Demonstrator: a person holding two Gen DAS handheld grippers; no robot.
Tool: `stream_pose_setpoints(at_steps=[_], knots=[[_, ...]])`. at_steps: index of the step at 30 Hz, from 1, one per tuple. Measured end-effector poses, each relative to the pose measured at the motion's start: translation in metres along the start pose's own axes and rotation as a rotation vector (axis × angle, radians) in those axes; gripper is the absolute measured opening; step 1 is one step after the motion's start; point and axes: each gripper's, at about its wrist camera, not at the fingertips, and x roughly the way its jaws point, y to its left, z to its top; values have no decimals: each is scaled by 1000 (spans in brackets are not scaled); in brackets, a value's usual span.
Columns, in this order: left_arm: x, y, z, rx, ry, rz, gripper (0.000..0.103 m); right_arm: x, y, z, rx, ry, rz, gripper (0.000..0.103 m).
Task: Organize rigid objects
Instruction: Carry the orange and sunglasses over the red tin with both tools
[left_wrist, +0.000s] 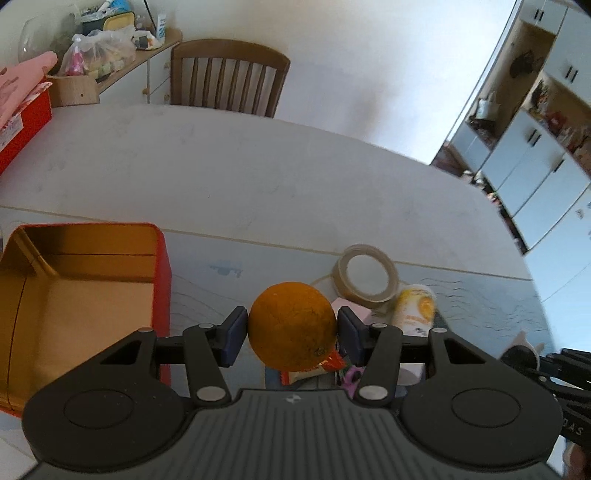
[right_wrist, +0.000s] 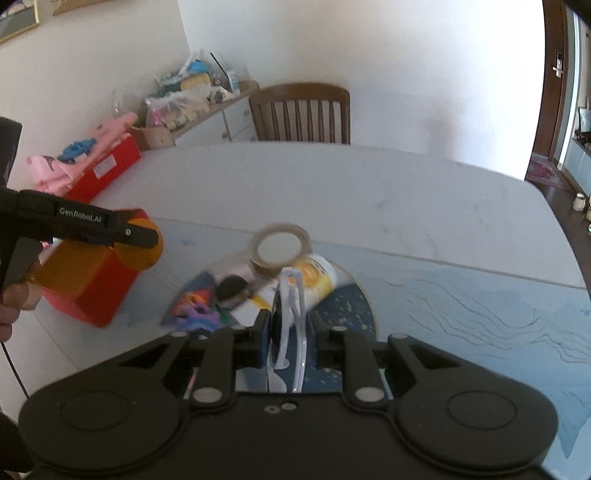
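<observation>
Between the blue pads of your left tongs sits a round orange fruit with a dimpled skin; both pads press its sides and it hangs clear above the counter. Beside it on the left stands an open red tin box with a gold lining, and its visible interior holds nothing. Your right wrist view shows the same fruit in front of that box, with your hand on the black handle at the left edge.

Your right tongs are narrowed onto a clear, thin-walled plastic piece with a curved rim, which stands on edge between the pads. I cannot tell what the piece is. It appears raised above the pile beneath it.

On the pale blue patterned mat lies a dark blue round plate with gold flecks. The pile on and near it includes a roll of beige tape, a small white and yellow cup lying on its side, a black round object and some bright orange and purple items, blurred. The tape roll and the cup lie touching, beyond the fruit in the left view.

At the far side of the counter stands a brown wooden slat-back chair.
</observation>
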Motion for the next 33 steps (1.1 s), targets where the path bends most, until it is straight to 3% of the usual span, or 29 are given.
stream_pose_setpoints(at_steps=[7,18,25,33], knots=[[-30,26,8,17,-41,-9,53,-9,36,27,-19,-33,49,19],[-52,101,14,1,-28,35,53,33,123,69,-42,20,182,19],[-49,148,19,9,-14,77,53,65,175,92,-43,52,241,19],[-30,197,29,-12,13,92,53,114,207,102,24,141,291,19]])
